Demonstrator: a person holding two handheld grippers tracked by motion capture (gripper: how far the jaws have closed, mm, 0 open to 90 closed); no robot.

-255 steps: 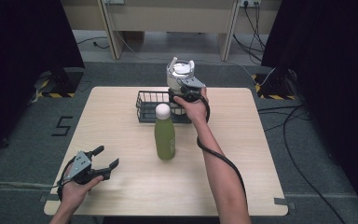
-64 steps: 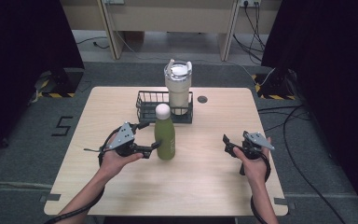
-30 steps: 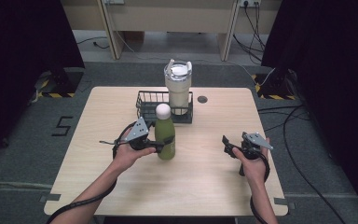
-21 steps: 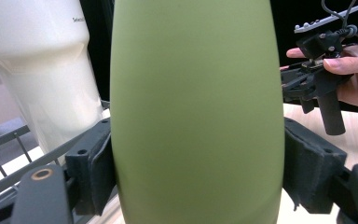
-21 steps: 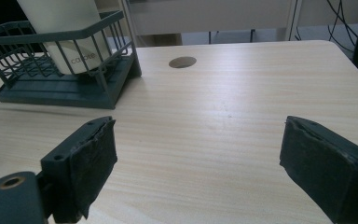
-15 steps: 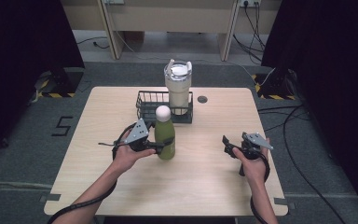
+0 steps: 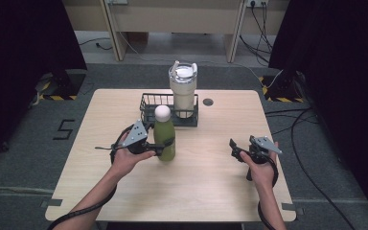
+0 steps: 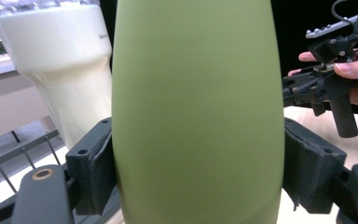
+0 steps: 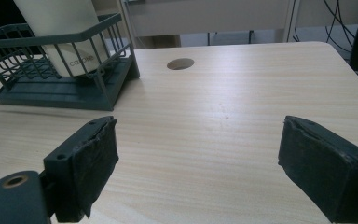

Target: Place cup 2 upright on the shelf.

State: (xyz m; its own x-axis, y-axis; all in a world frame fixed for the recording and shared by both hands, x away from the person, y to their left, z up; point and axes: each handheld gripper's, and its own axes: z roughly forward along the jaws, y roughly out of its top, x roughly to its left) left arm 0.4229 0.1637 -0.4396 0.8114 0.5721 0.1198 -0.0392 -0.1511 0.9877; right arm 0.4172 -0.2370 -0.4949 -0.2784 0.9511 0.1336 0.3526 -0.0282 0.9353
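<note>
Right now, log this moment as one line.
left gripper: shut on green bottle | right gripper: open, over table | tumbler: in wire basket

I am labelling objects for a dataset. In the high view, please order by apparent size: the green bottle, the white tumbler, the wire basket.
1. wire basket, widest footprint.
2. white tumbler and green bottle: they look alike in size, and their distances from the camera differ, so I do not rank them.

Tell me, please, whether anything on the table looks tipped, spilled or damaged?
Nothing stands out. The green bottle stands upright on the table, held between the jaws of the left claw. The cream tumbler sits upright in the wire basket. The right claw is open and holds nothing.
</note>
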